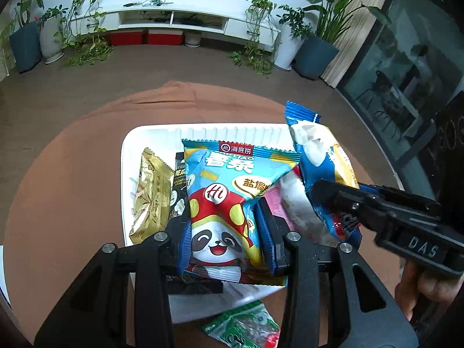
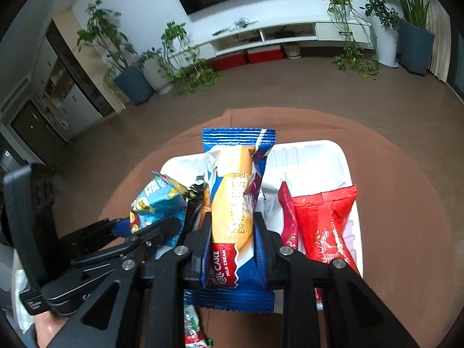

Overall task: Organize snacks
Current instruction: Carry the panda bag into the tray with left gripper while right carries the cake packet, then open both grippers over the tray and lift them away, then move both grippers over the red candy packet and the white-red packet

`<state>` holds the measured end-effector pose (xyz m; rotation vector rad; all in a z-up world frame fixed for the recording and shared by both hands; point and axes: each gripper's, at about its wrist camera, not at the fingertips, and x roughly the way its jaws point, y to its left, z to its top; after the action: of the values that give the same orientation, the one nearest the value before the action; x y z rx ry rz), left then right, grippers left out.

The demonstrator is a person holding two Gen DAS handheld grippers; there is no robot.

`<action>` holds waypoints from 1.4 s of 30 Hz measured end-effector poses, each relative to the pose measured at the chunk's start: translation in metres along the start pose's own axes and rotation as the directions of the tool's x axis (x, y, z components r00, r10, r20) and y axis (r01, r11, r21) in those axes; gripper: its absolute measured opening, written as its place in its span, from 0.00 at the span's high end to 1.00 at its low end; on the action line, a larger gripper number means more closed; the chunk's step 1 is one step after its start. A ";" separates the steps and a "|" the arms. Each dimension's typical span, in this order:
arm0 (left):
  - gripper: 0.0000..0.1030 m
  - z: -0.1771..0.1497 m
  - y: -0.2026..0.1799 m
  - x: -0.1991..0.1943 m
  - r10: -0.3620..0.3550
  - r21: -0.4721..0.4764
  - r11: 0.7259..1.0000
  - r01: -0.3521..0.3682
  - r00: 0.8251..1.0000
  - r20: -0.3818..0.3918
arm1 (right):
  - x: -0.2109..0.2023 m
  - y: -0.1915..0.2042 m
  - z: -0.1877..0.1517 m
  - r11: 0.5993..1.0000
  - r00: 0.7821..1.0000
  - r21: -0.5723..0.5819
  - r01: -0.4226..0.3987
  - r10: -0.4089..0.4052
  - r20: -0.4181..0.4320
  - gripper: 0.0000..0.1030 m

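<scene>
1. Nearest me in the left wrist view, my left tongs (image 1: 229, 232) are clamped on the light-blue crinkle-edged snack packet printed with a panda (image 1: 229, 203); its long axis runs up the frame, along the fingers.
2. In the right wrist view, my right tongs (image 2: 232, 232) are clamped on the dark-blue foil roll-cake packet (image 2: 233, 203), which also stands lengthwise between the fingers.
3. Low in both frames a green-and-white sachet (image 1: 246, 327) lies on the brown round bench (image 1: 72, 174), outside the tray.
4. Just beyond both tongs sits the white ribbed plastic tray (image 1: 127, 156). The panda packet hangs over its middle; the cake packet appears at the tray's right edge in the left view.
5. Inside the tray, a gold foil packet (image 1: 150, 197) leans at the left, and a glossy red packet (image 2: 324, 226) lies at the right.
6. I judge both tongs about equally near; the free slot lies straight ahead and below.
</scene>
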<state>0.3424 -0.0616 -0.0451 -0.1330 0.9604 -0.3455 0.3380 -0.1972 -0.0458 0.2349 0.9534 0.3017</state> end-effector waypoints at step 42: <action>0.06 -0.069 -0.003 -0.074 0.013 0.029 0.999 -0.016 0.995 0.102 | -0.082 -0.011 -0.079 0.999 0.992 -0.016 -0.047 0.048 0.117 0.15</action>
<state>0.2460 -0.0357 -0.0258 -0.1155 0.8548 -0.3369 0.2297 -0.2312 -0.0309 0.2603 0.8300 0.3344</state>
